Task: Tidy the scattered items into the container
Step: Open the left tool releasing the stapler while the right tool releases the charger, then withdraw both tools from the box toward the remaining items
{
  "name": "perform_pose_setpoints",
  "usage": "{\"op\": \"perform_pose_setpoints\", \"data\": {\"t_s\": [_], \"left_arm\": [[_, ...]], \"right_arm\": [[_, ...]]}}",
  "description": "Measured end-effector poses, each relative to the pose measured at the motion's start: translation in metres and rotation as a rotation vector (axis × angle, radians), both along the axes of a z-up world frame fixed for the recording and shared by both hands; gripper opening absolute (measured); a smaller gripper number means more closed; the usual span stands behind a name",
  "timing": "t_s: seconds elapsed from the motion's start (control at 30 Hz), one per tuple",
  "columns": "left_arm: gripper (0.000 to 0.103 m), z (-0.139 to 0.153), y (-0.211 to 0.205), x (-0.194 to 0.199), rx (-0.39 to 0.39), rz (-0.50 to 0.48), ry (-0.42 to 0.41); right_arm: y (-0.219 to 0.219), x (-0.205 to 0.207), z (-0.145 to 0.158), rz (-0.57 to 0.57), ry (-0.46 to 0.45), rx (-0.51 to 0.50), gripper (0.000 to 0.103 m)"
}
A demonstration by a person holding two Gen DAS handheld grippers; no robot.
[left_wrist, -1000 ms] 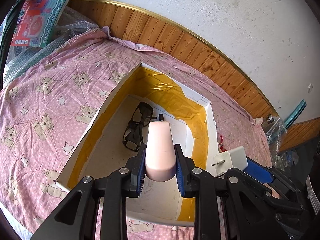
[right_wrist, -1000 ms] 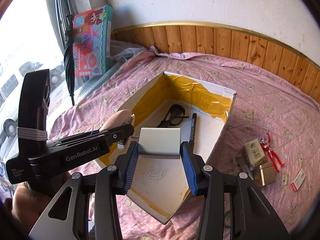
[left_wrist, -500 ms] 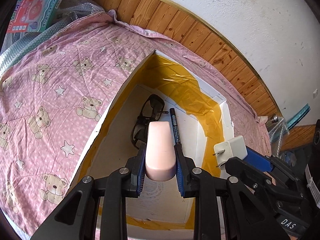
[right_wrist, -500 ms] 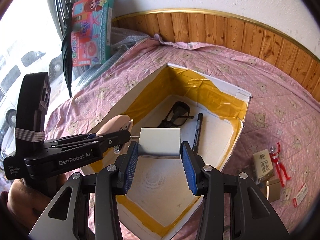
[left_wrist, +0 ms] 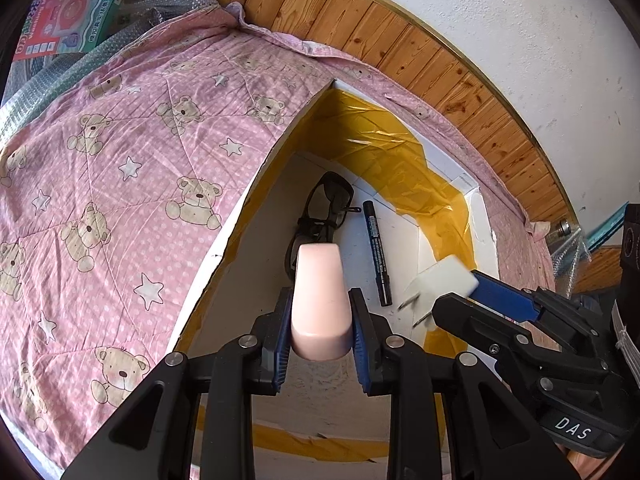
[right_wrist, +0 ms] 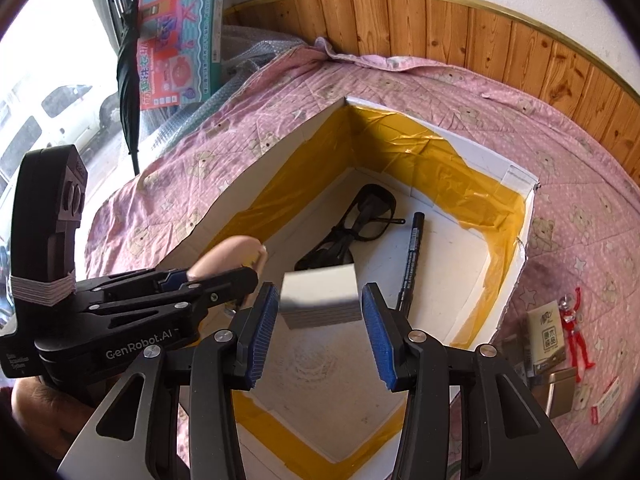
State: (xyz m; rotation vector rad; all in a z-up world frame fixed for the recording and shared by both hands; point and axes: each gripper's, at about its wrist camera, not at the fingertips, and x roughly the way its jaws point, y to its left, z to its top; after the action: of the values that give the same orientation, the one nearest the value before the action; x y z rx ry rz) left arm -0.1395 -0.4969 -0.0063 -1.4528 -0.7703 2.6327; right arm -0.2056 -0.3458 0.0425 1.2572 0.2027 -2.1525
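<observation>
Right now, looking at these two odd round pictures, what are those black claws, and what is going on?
There is no robot here: a person holds two hand grippers, each with a wide-angle camera looking along its fingers. One picture comes from the left gripper, shut on a pink bottle. The other comes from the right gripper, whose fingers stand apart around a blurred white charger, perhaps dropping. Both are over a yellow-taped box on a pink quilt. Glasses and a marker lie inside; a red toy figure lies outside.

Pink bear quilt [left_wrist: 120, 152], toy box [right_wrist: 180, 36] + umbrella [right_wrist: 128, 80] by window.
</observation>
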Motion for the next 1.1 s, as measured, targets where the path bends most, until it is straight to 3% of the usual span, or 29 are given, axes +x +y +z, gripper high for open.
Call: {"op": "perform_pose_setpoints", "data": {"t_s": [0.33,0.67,1.1], "left_arm": [[0.034,0.005,0.005,0.005,-0.009,0.007,0.0],[0.037,0.028,0.028,0.024,-0.077,-0.007,0.037],[0.041,0.053,0.054,0.054,-0.094,-0.025,0.088]], "right_arm": [[0.018,0.009,0.007,-0.039,-0.009,-0.03,0.047],[0.041,0.032,0.02,-0.055,0.001,-0.084,0.047],[0.068,0.065,0.04,-0.074,0.023,-0.151,0.047]]}}
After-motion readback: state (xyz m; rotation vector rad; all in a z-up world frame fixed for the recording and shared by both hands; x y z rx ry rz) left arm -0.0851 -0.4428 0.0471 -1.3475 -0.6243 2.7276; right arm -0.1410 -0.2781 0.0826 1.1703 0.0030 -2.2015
